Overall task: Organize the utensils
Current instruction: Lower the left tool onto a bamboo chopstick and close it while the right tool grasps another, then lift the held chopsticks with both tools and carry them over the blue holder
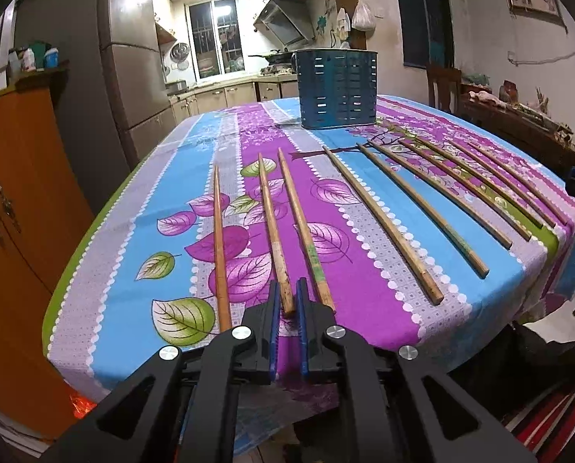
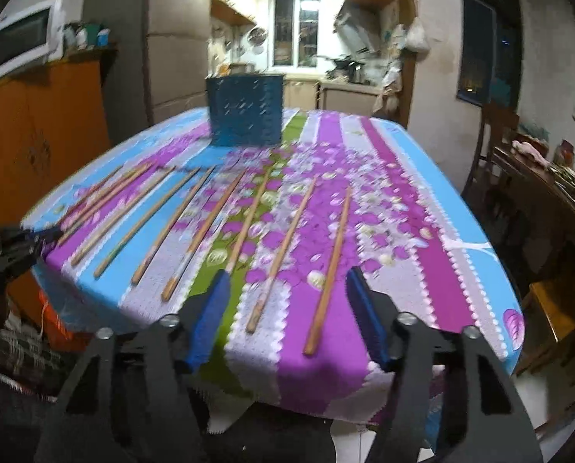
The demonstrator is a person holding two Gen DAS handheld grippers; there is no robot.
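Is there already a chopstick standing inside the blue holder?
No, the blue holder shows nothing rising above its rim, and every chopstick lies flat on the tablecloth.

No text, label, brand or number can be read anywhere (the right wrist view is blurred).

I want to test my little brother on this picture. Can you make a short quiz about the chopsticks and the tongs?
1. True or false: the left tongs pinch a long brown wooden chopstick.
2. Where does the blue slotted metal holder stand?
A. on the floor
B. on the flowery tablecloth
C. on the cabinet
3. Fill in: the right tongs are ____.

Key: 1 true; 2 B; 3 open, holding nothing.
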